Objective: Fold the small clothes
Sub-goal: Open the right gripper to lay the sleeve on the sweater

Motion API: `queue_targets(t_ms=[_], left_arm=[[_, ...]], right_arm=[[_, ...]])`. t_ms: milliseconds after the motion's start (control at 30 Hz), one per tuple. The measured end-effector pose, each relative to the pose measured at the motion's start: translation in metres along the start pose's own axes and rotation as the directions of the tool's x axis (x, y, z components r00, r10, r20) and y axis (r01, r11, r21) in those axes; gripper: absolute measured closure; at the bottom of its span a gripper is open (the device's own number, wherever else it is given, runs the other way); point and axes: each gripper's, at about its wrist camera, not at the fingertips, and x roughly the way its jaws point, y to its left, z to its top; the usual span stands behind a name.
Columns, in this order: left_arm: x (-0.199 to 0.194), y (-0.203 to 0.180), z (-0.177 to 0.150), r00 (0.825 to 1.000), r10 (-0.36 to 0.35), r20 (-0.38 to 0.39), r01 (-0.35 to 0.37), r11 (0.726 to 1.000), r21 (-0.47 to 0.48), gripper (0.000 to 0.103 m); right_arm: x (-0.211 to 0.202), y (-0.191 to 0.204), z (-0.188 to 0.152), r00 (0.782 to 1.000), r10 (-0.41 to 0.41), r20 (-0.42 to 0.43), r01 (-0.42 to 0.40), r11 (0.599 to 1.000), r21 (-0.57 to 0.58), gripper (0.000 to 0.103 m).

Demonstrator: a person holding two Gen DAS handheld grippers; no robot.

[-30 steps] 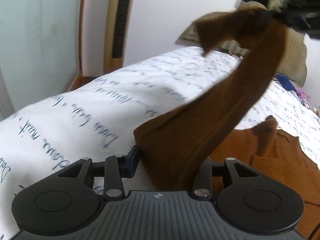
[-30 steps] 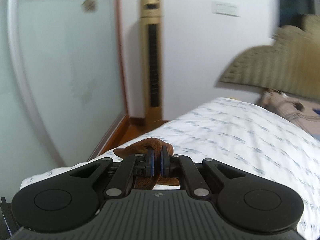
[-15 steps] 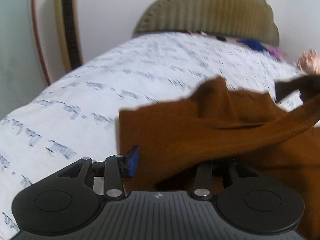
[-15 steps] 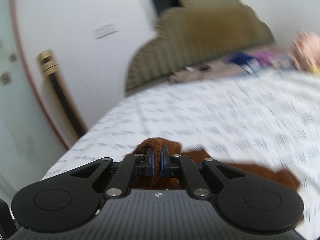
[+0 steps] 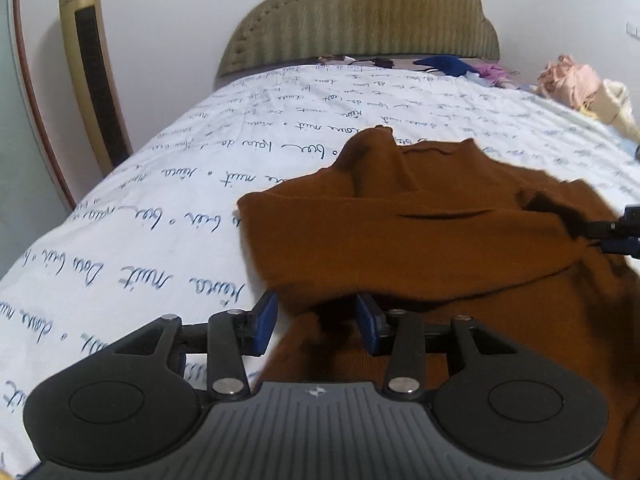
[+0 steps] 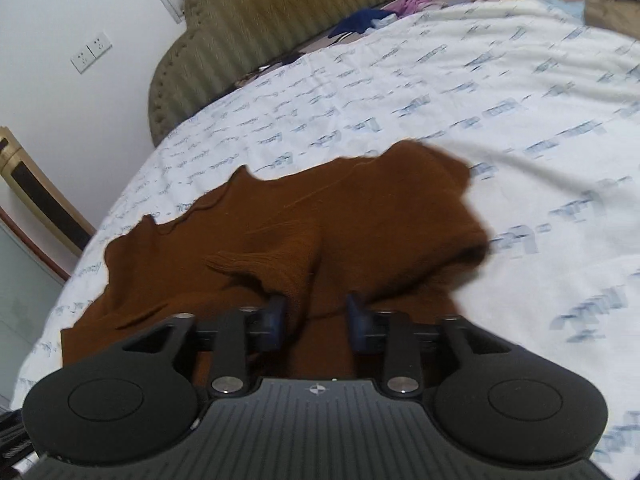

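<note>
A brown knitted garment [image 5: 420, 232] lies folded over on the white bedsheet with blue script [image 5: 168, 216]. My left gripper [image 5: 316, 322] is open, its blue pads either side of the garment's near edge, which drapes loosely between them. My right gripper [image 6: 314, 316] is open too, with a fold of the same garment [image 6: 304, 224] lying between its pads. The right gripper's fingertips [image 5: 616, 232] show at the right edge of the left wrist view, at the garment's right side.
An olive padded headboard [image 5: 360, 16] stands at the far end of the bed. A gold tower fan [image 5: 94, 92] stands left of the bed. Loose clothes, blue [image 5: 444, 65], purple and pink [image 5: 572, 80], lie near the headboard and far right.
Both grippers swung the lifted garment down onto the bed and opened. The right gripper was shut on a bunch of cloth; its jaws now stand apart. The cloth now lies flat.
</note>
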Motion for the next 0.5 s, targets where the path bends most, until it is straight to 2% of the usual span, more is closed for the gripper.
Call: queue_targets(t_ms=[67,200,267,333,400,433,500], left_arm=[[-0.008,0.004,0.006,1.000,-0.009,0.025,0.009,1.000,0.003,0.061],[0.001,0.000,0.030,0.998,0.027,0.063,-0.028,1.000,0.014,0.052],[0.013,-0.005,0.040,0.999,0.039,0.022,-0.039,0.999,0.021,0.052],[0.022,-0.008,0.044,1.000,0.017,0.026,-0.017,1.000,0.004,0.052],[0.042,-0.012,0.044,0.998,0.050,0.028,-0.050,0.999,0.006,0.051],[0.055,-0.014,0.045,0.997,0.072,-0.001,-0.072,0.997,0.011,0.051],[0.077,-0.015,0.042,0.997,0.062,-0.037,-0.063,0.998,-0.009,0.051]], right_arm=[[-0.015,0.000,0.001,1.000,0.001,0.020,0.000,0.998,-0.060,0.059],[-0.029,0.021,0.011,0.995,-0.041,0.089,0.059,0.977,-0.207,0.059],[-0.019,0.039,0.017,0.994,-0.056,0.091,0.080,0.954,-0.289,0.059],[0.001,0.055,0.022,0.996,-0.064,0.067,0.084,0.929,-0.361,0.059],[0.023,0.070,0.025,0.995,-0.086,0.058,0.103,0.897,-0.430,0.059],[0.035,0.077,0.024,0.994,-0.098,0.051,0.111,0.878,-0.465,0.059],[0.057,0.084,0.026,0.990,-0.136,0.028,0.131,0.854,-0.503,0.060]])
